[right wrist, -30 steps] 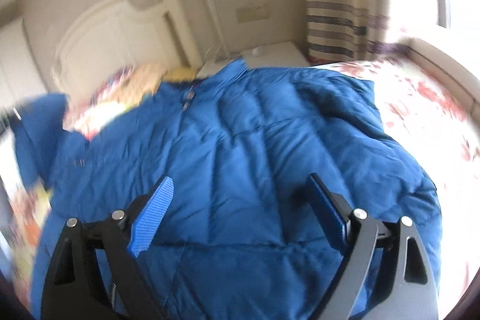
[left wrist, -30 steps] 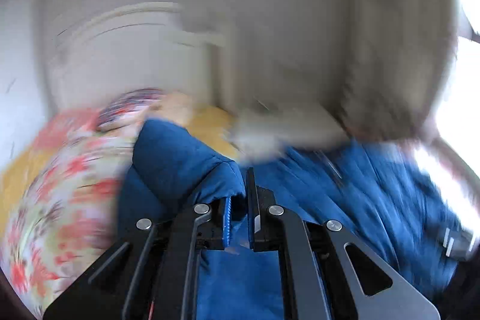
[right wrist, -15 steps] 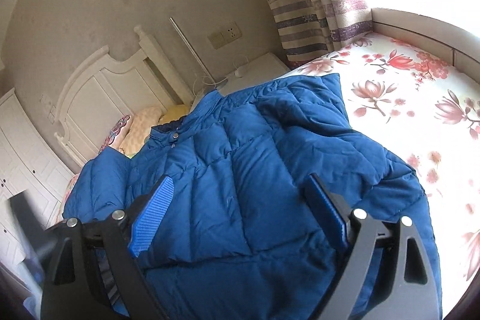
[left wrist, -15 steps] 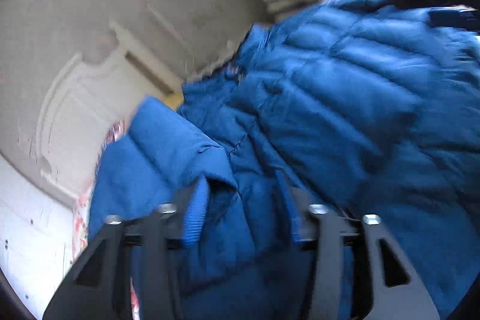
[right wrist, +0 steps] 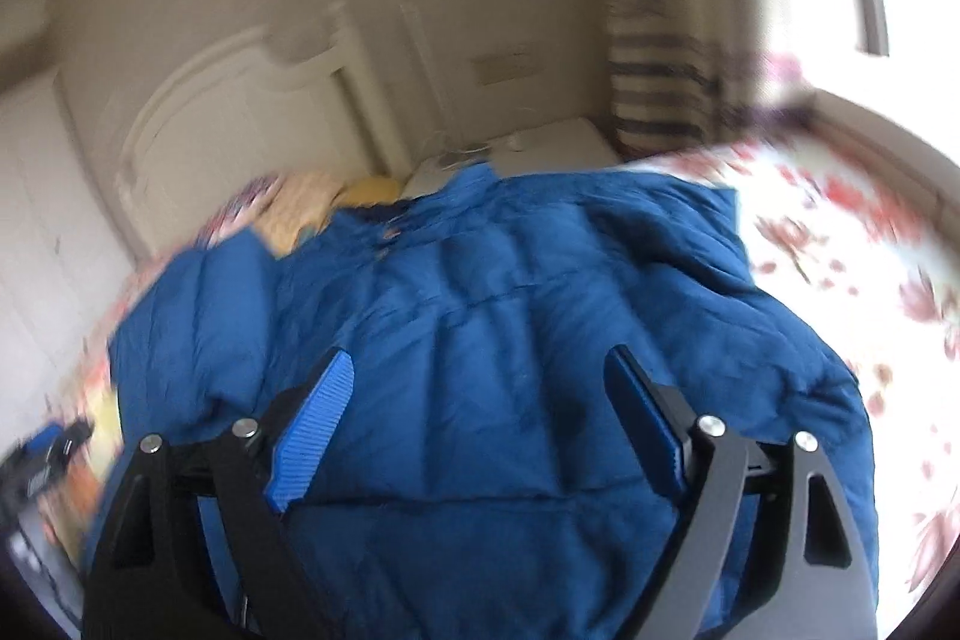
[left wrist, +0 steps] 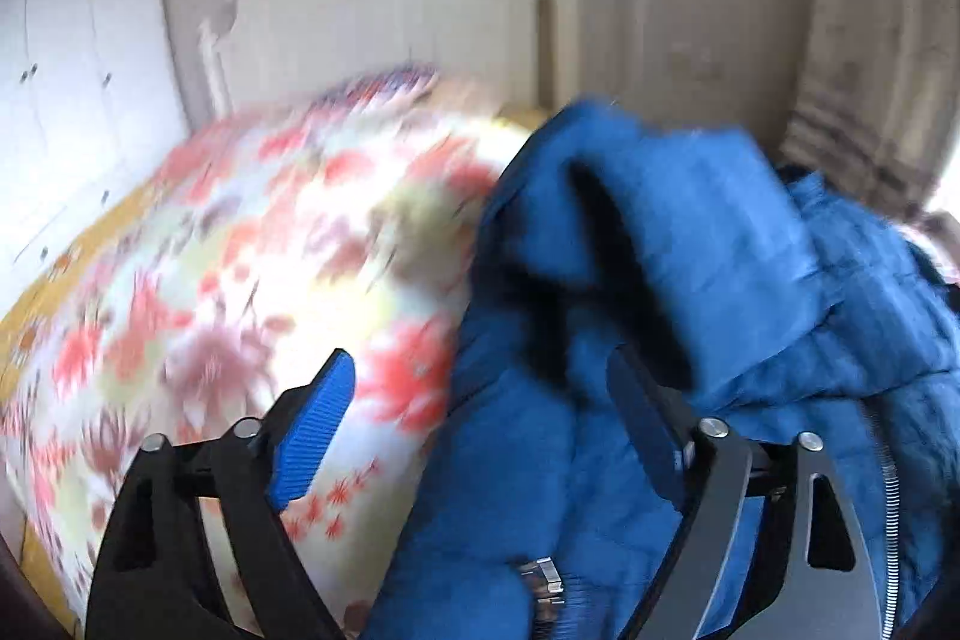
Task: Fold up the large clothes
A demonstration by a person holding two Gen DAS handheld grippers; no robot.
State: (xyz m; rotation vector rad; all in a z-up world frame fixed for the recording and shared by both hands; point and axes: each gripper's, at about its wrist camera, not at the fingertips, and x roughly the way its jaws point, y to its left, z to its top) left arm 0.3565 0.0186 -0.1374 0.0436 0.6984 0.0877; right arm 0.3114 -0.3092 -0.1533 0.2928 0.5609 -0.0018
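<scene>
Both grippers are mine, and neither grips anything now. My left gripper [left wrist: 474, 421] has just let the sleeve go: a second ago its jaws were clamped shut on that blue fabric, and now they are opening, with the edge of the blue down jacket [left wrist: 690, 340] lying between them and against the right-hand finger, while the left-hand finger stands free over the floral bedspread [left wrist: 252, 280]. My right gripper [right wrist: 474, 421] hovers with its jaws apart, closing slightly, nothing pinched; the jacket [right wrist: 480, 328] spreads flat directly under and ahead of it.

I judge that the sleeve has been thrown inward over the body and released, so this fold is laid and the next should bring the other side or the hem across.

Seen from the left gripper, the jacket's near edge bunches up just ahead and to the right, zip teeth [left wrist: 888, 490] showing along the low right. To its left is open bedspread, plenty of room to swing. Ahead of the right gripper the collar points toward the headboard [right wrist: 252, 112]; bare bedspread [right wrist: 840, 232] lies off to its right, toward the window. Both views are blurred.
</scene>
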